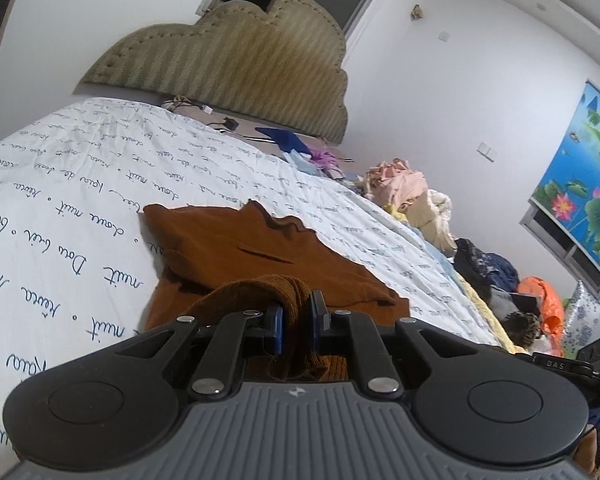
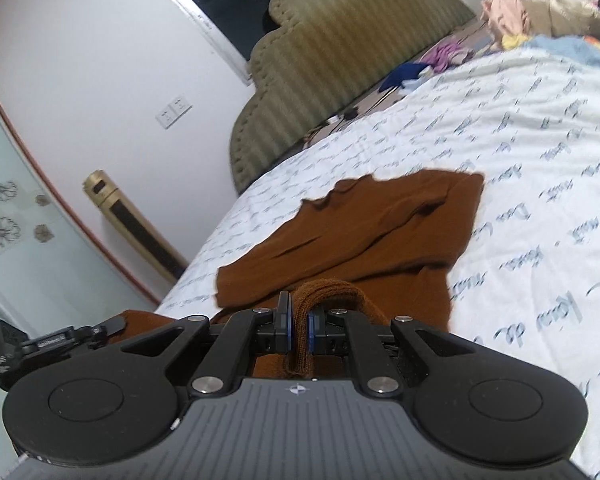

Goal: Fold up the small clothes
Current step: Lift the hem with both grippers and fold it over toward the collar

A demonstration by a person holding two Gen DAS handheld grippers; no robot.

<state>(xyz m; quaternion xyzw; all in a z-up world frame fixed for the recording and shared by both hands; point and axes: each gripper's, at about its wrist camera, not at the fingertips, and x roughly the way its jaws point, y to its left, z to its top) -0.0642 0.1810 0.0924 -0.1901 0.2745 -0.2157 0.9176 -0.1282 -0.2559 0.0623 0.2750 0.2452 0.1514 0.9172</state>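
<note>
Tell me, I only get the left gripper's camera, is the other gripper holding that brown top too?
Observer: Yes. The right gripper is shut on a ribbed edge of the brown top, just like the left gripper.
Operator: What is on the wall side that I can't see?
Observer: A tall gold unit stands on the floor beside the bed.
Operator: Anything else there?
Observer: A white double wall socket, left of the padded headboard.
</note>
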